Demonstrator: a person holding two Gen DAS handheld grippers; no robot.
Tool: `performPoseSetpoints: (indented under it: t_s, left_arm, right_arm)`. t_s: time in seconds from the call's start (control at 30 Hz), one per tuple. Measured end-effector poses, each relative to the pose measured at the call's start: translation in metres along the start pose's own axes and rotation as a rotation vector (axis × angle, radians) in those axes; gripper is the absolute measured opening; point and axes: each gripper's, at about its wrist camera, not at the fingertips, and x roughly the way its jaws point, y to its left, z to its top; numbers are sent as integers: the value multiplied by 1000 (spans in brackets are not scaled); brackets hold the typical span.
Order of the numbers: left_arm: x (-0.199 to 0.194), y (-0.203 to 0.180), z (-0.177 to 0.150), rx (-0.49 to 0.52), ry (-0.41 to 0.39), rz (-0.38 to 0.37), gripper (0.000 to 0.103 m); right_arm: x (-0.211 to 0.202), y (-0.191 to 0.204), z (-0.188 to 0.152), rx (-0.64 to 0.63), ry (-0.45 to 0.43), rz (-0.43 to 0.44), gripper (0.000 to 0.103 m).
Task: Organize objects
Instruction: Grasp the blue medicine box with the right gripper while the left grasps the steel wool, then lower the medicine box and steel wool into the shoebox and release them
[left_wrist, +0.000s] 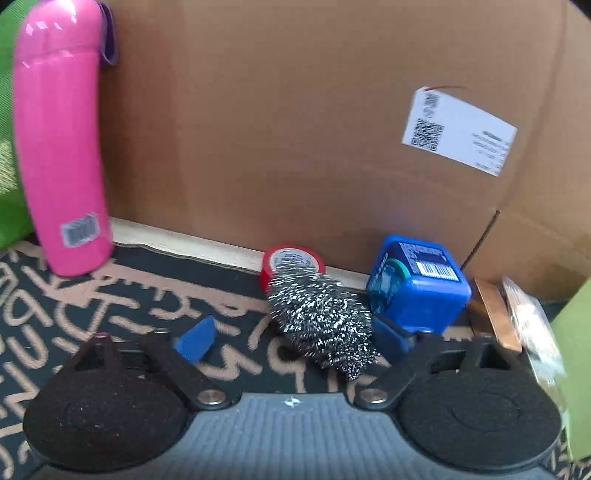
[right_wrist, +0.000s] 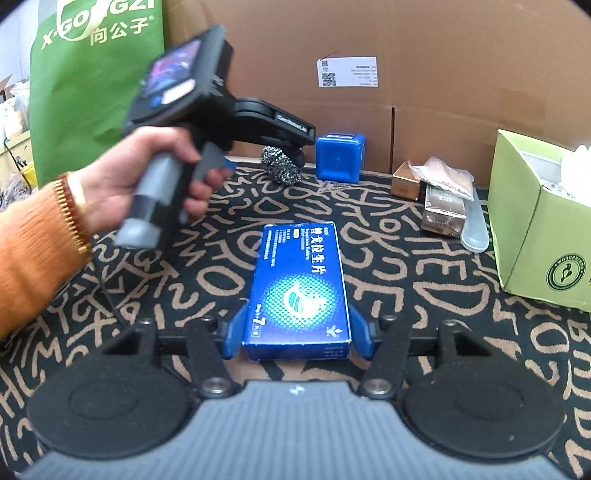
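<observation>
Two claws: left (left_wrist: 295, 338) spread around steel scourer (left_wrist: 321, 321) (tape roll (left_wrist: 291, 260) behind), right (right_wrist: 297, 334) pinching blue carton (right_wrist: 299, 291).

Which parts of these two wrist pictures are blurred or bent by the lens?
Left wrist view: the tall pink bottle curves with fisheye bend and is smeared, as is the patterned mat; the steel-wool scourer stays fairly crisp. Right wrist view: the hand on the other claw is motion-blurred; the flat blue carton is sharp.

Even, bright light; glare streaks the pink bottle (left_wrist: 61, 140), smeared by motion blur. Fisheye bends both views' edges, corners dark.
</observation>
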Motion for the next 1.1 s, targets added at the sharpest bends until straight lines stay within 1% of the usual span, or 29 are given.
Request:
performPoseSetpoints:
  t_s: [0.03, 0.07, 0.13, 0.2, 0.3, 0.37, 0.4, 0.43, 0.5, 0.57, 0.6, 0.67, 0.7, 0.73, 0.77, 0.8, 0.87, 0.93, 0.97, 1.0, 1.07, 1.1]
  left_arm:
    - [0, 2, 0, -12, 3, -36, 65]
    - [-4, 1, 0, -9, 6, -66, 51]
    - [-14, -3, -5, 41, 19, -113, 48]
    - [-29, -8, -17, 122, 30, -156, 46]
    - [-58, -11, -40, 228, 74, -269, 44]
    - [-80, -13, -57, 294, 113, -352, 44]
    - [-89, -12, -64, 317, 125, -381, 45]
    - [-98, -12, -71, 330, 133, -392, 50]
    - [-109, -11, -79, 311, 132, -383, 56]
    - [-115, -7, -84, 261, 125, -370, 69]
    - [-116, -7, -84, 235, 124, -366, 72]
    - [-110, -7, -77, 211, 121, -339, 72]
    - [-108, -9, -75, 219, 113, -324, 72]
    - [-107, -12, -74, 235, 106, -315, 69]
    - [-105, -14, -73, 251, 103, -309, 58]
    - [-107, -14, -74, 262, 103, -316, 53]
    - [-111, -14, -77, 275, 108, -327, 52]
    - [-115, -15, -80, 297, 102, -317, 56]
    - [-116, -15, -81, 311, 104, -315, 57]
    - [-117, -14, -82, 326, 107, -320, 57]
    - [-116, -16, -84, 357, 120, -323, 50]
    - [-116, -17, -86, 372, 119, -322, 50]
  right_arm:
    - [0, -1, 0, 5, -1, 1, 57]
    - [-1, -1, 0, 10, -1, 1, 57]
    - [-1, -2, 1, 19, -2, 7, 57]
    - [-2, -4, 1, 27, -2, 16, 57]
    - [-9, -6, -2, 18, 3, 5, 57]
    - [-15, -9, -4, 11, 12, -21, 57]
    - [-17, -11, -6, 4, 17, -33, 57]
    - [-20, -12, -7, 0, 18, -45, 60]
    - [-22, -13, -7, 1, 16, -57, 64]
    - [-21, -12, -5, -13, 10, -51, 68]
    - [-20, -11, -5, -22, 6, -47, 73]
    - [-17, -8, -2, -36, 1, -44, 74]
    - [-15, -7, -1, -44, -2, -42, 74]
    - [-13, -6, 0, -51, -2, -43, 74]
    - [-12, -4, 1, -56, 1, -49, 74]
    - [-10, -3, 2, -59, 4, -56, 74]
    - [-7, -3, 2, -60, 13, -55, 74]
    - [-6, -4, 1, -50, 18, -47, 73]
    - [-5, -5, 0, -46, 21, -45, 73]
    - [-4, -6, 0, -42, 21, -46, 70]
    - [-5, -8, -1, -29, 15, -48, 64]
    - [-6, -10, -1, -23, 11, -48, 56]
